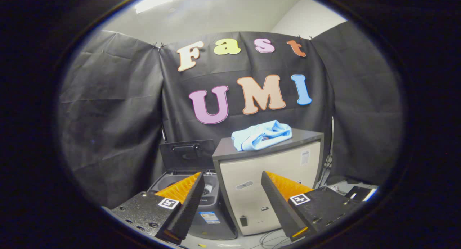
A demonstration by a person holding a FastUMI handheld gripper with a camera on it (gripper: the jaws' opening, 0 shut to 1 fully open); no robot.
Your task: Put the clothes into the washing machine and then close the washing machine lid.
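The gripper (232, 186) hung with its two fingers spread wide apart and nothing between them, well short of everything in the booth. Beyond the fingers stood a pale cabinet (266, 184) with a dark top, and on that top lay the clothes (261, 135), a crumpled light blue bundle resting toward the back of the surface, near the black cloth wall (111, 126). Just beside the cabinet, on the left finger's side, stood the washing machine (209, 206), a low dark grey unit whose body touched or nearly touched the cabinet's side. Its lid (187, 154) was raised upright against the wall behind, with a handle showing on its face. The tub opening (173, 179) lay below the lid, partly hidden behind the left finger (180, 191), so what sat inside it could not be made out; it seemed empty, though the view was too blocked to be sure. The right finger (284, 191) overlapped the cabinet's front. A few loose cables (268, 238) lay on the floor in front of the cabinet, and more dark equipment (360, 193) sat on the floor off to the cabinet's other side.
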